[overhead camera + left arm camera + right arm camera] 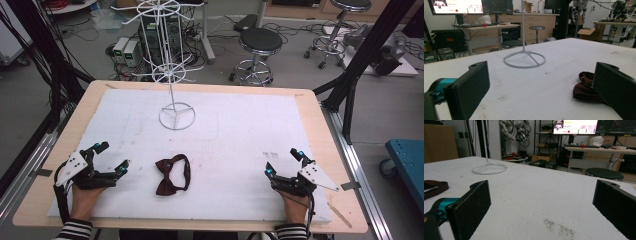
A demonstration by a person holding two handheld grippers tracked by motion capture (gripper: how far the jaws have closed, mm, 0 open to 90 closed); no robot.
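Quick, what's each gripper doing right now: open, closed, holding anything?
Left gripper: open, empty, beside the dark red fabric bow tie.
Right gripper: open, empty.

Table [310,107] carries a sheet [240,150]. Wire stand [176,116] on the sheet at the far side, left of centre. Bow tie [172,174] on the sheet near the front, between the left gripper [111,159] and the right gripper [283,162], closer to the left one. Stools [258,47] on the floor behind the table.
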